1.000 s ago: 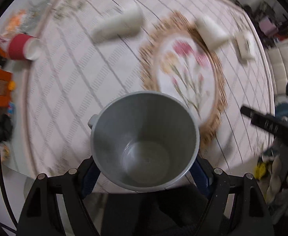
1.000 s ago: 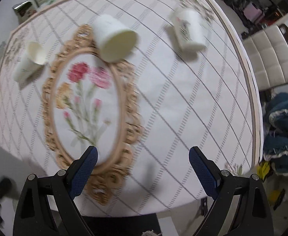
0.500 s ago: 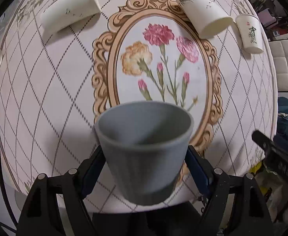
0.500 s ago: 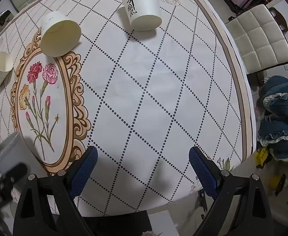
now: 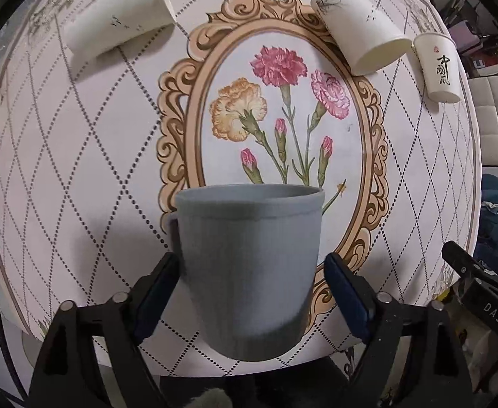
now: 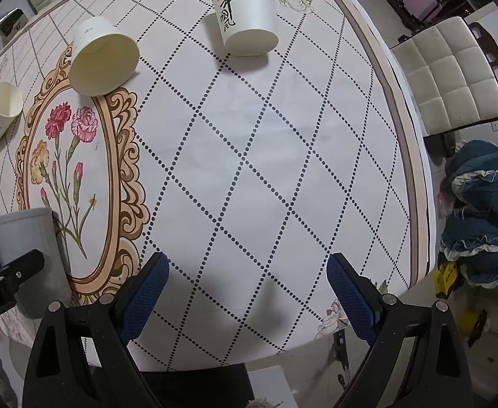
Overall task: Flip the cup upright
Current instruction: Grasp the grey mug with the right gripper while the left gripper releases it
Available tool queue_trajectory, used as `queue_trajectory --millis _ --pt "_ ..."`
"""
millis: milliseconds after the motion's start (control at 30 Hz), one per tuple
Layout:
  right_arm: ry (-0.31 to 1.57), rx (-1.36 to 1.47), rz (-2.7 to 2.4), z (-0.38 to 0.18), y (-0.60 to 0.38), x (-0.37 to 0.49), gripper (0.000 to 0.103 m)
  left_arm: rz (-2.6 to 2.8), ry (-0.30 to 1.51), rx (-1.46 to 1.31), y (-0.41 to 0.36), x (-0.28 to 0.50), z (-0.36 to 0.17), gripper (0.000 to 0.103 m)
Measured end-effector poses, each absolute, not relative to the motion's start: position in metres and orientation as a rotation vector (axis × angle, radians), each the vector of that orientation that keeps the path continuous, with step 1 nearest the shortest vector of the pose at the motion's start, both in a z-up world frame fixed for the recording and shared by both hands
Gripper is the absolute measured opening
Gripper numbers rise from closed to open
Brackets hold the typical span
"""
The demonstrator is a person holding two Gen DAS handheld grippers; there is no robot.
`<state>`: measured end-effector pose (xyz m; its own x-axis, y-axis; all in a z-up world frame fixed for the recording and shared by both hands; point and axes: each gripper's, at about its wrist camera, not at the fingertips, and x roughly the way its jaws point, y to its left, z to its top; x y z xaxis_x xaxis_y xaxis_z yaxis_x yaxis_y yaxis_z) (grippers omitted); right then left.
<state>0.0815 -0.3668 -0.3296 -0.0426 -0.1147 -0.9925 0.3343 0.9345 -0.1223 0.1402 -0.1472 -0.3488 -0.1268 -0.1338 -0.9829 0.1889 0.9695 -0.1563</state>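
Since a moment ago, the grey cup (image 5: 249,268) is sitting upright between the left gripper (image 5: 251,289) jaws, now released beside it; the right gripper (image 6: 248,287) is hovering wide open.

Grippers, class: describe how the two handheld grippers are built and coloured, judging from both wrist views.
The left gripper and right gripper look alike: black, angular two-finger frames with round silver bolts and blue textured pads. Seen from the left wrist view, the right one bears white lettering reading DAS. A thin dark cable runs down that view's left edge.
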Motion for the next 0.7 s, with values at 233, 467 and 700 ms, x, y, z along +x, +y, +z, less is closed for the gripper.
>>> queue_trajectory --millis 233,467,700 --pt "1.573 0.262 -0.3 -0.334 -0.367 0.077 0.095 -0.206 1.576 0.074 -0.133 0.137 -0.321 0.099" --pt "1.562 0.251 -0.236 -0.33 -0.351 0.076 0.095 -0.123 1.466 0.063 -0.102 0.132 -0.288 0.1" --pt "1.555 0.199 -0.146 -0.314 -0.304 0.084 0.095 0.011 1.388 0.165 -0.069 0.119 -0.284 0.103"
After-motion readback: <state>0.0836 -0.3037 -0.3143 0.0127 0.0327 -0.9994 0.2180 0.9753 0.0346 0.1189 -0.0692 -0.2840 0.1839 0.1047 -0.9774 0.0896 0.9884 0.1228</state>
